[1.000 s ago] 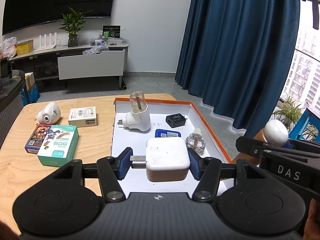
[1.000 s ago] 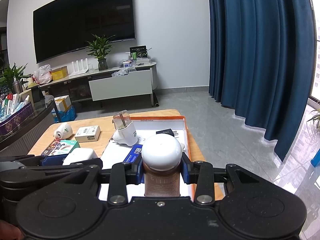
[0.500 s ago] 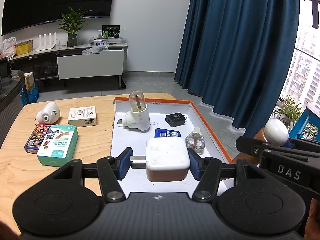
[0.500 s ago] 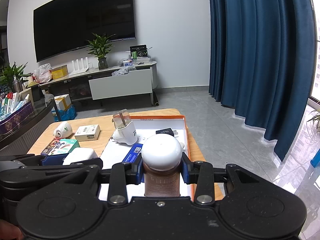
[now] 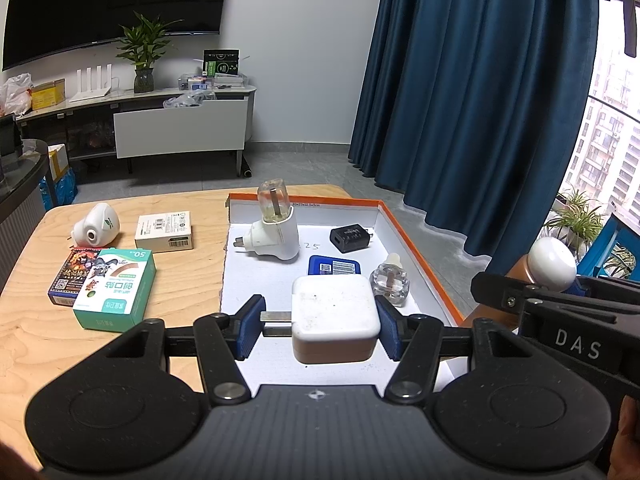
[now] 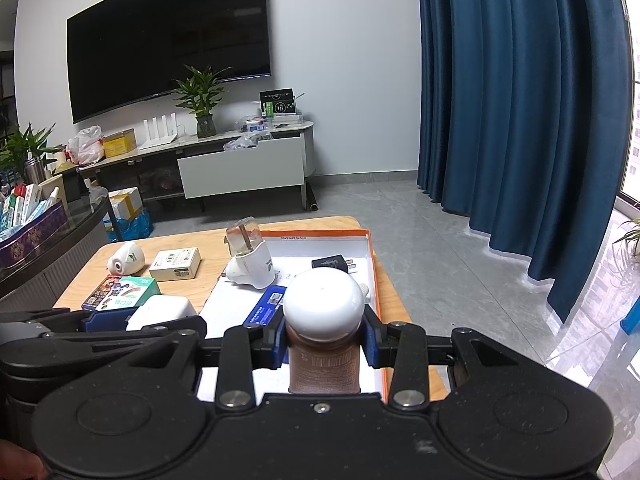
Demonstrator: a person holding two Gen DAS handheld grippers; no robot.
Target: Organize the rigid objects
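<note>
left gripper (image 5: pixel 318 330): closed across the white charger (image 5: pixel 335 312). one pad is on its right side, the other on the plug prongs. it is held above the near part of the tray.
right gripper (image 6: pixel 325 338): clamped tight on the brown bottle (image 6: pixel 324 364) just under its white cap, upright, near the tray's near right corner.
change: none. both hands and both grips match the frames from a second ago, and nothing in the tray or on the table has shifted.
meaning: likely a pause with both loads carried. neither item is set down yet, so placing is the step left for each.
tray (image 5: pixel 416 248): orange-rimmed with a white floor. it holds a blue card (image 5: pixel 334 267), a small clear bottle (image 5: pixel 390 283), a white plug-in unit (image 5: pixel 276 236) and a black adapter (image 5: pixel 351 238). free floor shows at the near end.
table (image 5: pixel 32 332): left of the tray lie a green box (image 5: pixel 116 288), a dark card pack (image 5: pixel 72 276), a white box (image 5: pixel 165 232) and a white round device (image 5: pixel 96 229), all yet to be sorted.
risk: the charger is gripped partly by its prongs and could twist on release.
</note>
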